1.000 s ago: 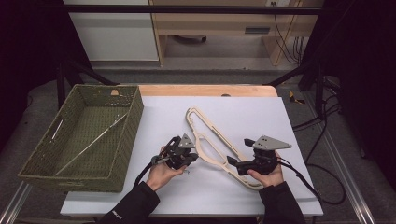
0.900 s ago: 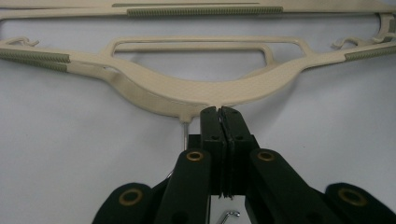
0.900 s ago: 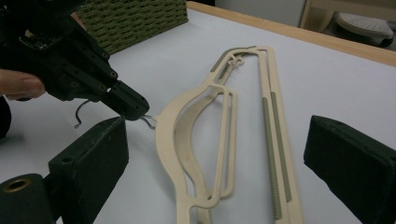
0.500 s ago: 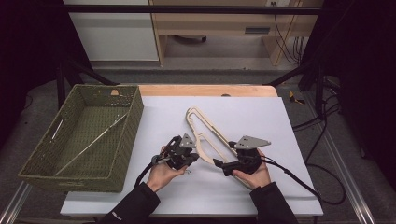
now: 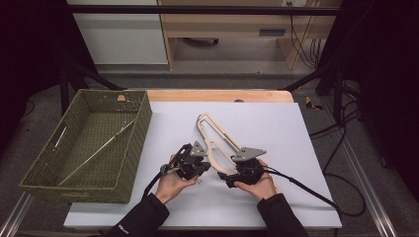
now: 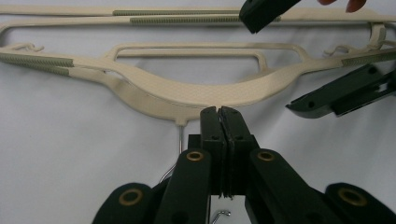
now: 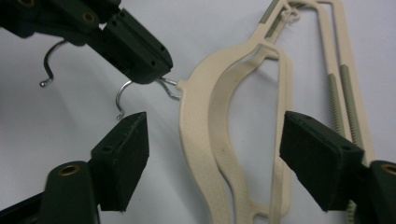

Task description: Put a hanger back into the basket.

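Two cream plastic hangers (image 5: 217, 133) lie stacked on the white table. My left gripper (image 5: 205, 170) is shut on a thin metal hook (image 7: 122, 93) just at the neck of the hangers (image 6: 187, 88); its jaws (image 6: 219, 112) are pressed together. A second wire hook (image 7: 46, 65) curls behind it. My right gripper (image 5: 228, 178) stands open across the curved shoulders of the hangers (image 7: 201, 116), one pad on each side and apart from the plastic. Its jaws have just been closing around them, and its fingers (image 6: 336, 93) also show in the left gripper view.
A green woven basket (image 5: 133, 143) stands at the table's left, with thin metal rods (image 5: 99, 148) inside. The white table top (image 5: 276, 123) stretches to the right and back. A black cable (image 5: 306, 190) trails from the right gripper toward the front right edge.
The right gripper has moved left along the hangers toward the left gripper, and its jaws have narrowed. The left gripper has stayed put.
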Available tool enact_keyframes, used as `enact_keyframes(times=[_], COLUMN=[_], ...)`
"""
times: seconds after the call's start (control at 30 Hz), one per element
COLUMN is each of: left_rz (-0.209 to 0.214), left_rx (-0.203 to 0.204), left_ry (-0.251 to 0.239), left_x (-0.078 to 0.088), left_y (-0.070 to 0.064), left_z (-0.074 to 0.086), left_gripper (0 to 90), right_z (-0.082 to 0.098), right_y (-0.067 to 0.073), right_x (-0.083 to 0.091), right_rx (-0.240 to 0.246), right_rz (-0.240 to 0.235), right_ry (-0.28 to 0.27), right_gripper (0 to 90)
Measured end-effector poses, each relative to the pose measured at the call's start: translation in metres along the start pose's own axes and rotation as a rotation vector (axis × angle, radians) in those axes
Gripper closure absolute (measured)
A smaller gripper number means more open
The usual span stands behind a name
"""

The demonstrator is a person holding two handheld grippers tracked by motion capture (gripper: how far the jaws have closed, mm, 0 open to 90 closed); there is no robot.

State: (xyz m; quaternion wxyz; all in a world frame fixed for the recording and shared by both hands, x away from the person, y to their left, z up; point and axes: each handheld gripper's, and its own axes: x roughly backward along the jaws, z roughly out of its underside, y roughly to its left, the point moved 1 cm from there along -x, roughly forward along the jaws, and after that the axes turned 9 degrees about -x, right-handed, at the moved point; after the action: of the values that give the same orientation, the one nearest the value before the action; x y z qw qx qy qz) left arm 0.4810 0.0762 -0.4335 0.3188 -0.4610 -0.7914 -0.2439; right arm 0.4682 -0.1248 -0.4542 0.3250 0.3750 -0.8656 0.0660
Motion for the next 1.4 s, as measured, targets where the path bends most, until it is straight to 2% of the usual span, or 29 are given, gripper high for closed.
enact_keyframes(times=[0.07,0.13,0.17,0.4,0.43,0.47,0.7,0.8,0.93,0.97,1.0,1.03,1.13,1.2,1.3,1.4], left_rz=[0.0,0.003,0.006,0.008,0.009,0.01,0.007,0.011,0.015,0.016,0.021,0.02,0.012,-0.013,-0.015,-0.027], left_rx=[0.005,0.009,0.002,0.004,0.003,-0.005,0.004,0.009,0.008,0.009,0.01,0.016,0.016,0.021,0.026,0.029], left_ry=[-0.006,-0.009,-0.001,-0.013,-0.006,0.0,-0.002,-0.005,-0.008,-0.01,-0.018,-0.035,-0.061,-0.119,-0.188,-0.232], left_x=[0.0,0.001,0.002,0.002,0.003,0.003,0.001,0.001,0.002,0.003,0.004,0.006,0.018,0.028,0.042,0.052], left_y=[0.0,0.0,0.0,-0.002,-0.002,-0.002,-0.003,-0.002,-0.002,-0.001,0.0,0.0,0.004,0.006,0.011,0.015], left_z=[0.0,0.0,-0.001,-0.002,-0.002,-0.002,-0.002,-0.002,-0.002,-0.002,-0.002,-0.002,-0.004,-0.005,-0.006,-0.005], left_gripper=[88.5,88.5,88.5,88.5,88.5,88.5,88.5,88.5,88.2,88.0,87.6,87.0,71.2,60.9,43.7,30.7], right_z=[0.001,0.002,0.003,0.006,0.007,0.007,0.008,0.008,0.008,0.007,0.007,0.007,0.005,0.004,0.001,-0.001], right_y=[0.001,0.001,0.002,0.002,0.001,0.002,0.004,0.004,0.005,0.006,0.006,0.006,0.005,0.005,0.004,0.003], right_x=[-0.003,-0.005,-0.007,-0.011,-0.011,-0.013,-0.014,-0.014,-0.013,-0.013,-0.012,-0.012,-0.008,-0.006,-0.001,0.005], right_rx=[0.021,0.022,0.014,0.048,0.065,0.059,0.075,0.085,0.105,0.105,0.119,0.113,0.117,0.122,0.121,0.133], right_rz=[0.006,0.001,0.005,0.02,0.015,0.02,-0.01,-0.023,-0.018,-0.005,-0.01,-0.015,-0.013,-0.009,-0.003,0.005], right_ry=[0.02,0.041,0.04,0.07,0.078,0.077,0.094,0.1,0.098,0.097,0.091,0.085,0.075,0.066,0.044,0.033], right_gripper=[31.4,36.5,39.1,54.0,55.4,56.6,68.9,70.9,71.9,72.2,72.4,72.8,73.5,74.1,75.0,75.6])
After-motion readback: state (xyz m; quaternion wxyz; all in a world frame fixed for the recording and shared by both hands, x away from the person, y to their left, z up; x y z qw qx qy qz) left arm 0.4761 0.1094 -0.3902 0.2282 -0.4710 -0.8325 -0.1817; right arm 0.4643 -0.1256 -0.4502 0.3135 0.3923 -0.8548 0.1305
